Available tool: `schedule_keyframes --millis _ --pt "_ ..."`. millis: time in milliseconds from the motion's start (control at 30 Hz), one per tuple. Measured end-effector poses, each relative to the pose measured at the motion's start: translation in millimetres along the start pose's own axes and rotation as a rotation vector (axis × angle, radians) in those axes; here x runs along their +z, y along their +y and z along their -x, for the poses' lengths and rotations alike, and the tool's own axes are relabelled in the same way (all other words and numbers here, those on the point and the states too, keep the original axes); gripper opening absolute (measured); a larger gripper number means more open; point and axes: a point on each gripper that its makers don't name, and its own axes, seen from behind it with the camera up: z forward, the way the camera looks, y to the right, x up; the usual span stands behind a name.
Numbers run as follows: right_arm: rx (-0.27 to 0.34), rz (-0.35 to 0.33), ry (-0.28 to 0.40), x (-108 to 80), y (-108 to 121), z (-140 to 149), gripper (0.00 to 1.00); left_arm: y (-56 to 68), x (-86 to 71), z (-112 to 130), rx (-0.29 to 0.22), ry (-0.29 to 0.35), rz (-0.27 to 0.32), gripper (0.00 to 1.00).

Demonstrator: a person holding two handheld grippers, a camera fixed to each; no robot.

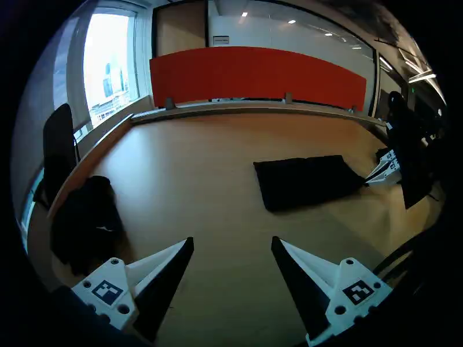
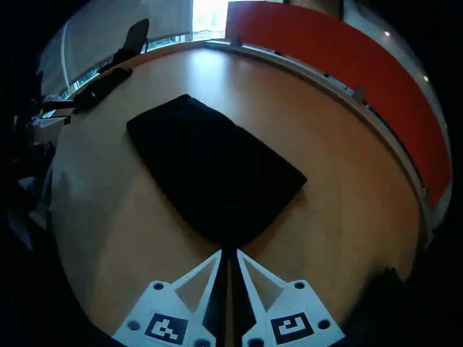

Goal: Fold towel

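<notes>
Left gripper view: left gripper (image 1: pixel 231 240) hangs above the light wooden tabletop (image 1: pixel 197 168), jaws spread wide with nothing between them. Black folded towel (image 1: pixel 307 180) lies flat on the table to the front right, well apart from it. Right gripper (image 1: pixel 382 169) meets the towel's far right corner. Crumpled black bundle (image 1: pixel 87 222) sits at the table's left edge, with a curved red partition panel (image 1: pixel 254 75) behind. Right gripper view: jaws almost together, pinching the towel's near corner.
</notes>
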Motion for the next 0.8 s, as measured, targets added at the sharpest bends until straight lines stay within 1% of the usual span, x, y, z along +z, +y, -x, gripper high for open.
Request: schedule_keyframes --millis 300,567,800 --pt "-0.016 0.025 0.045 -11.1 3 -22 0.03 -0.8 -1.1 -2 0.002 0.002 0.001 1.0" --pt "-0.028 0.059 0.097 -30.9 12 -43 0.03 -1.2 -2.6 -4 0.004 0.004 0.003 1.0" --pt "-0.047 0.078 0.125 -45.6 19 -56 0.03 -1.5 -2.6 -5 0.006 0.006 0.004 0.99"
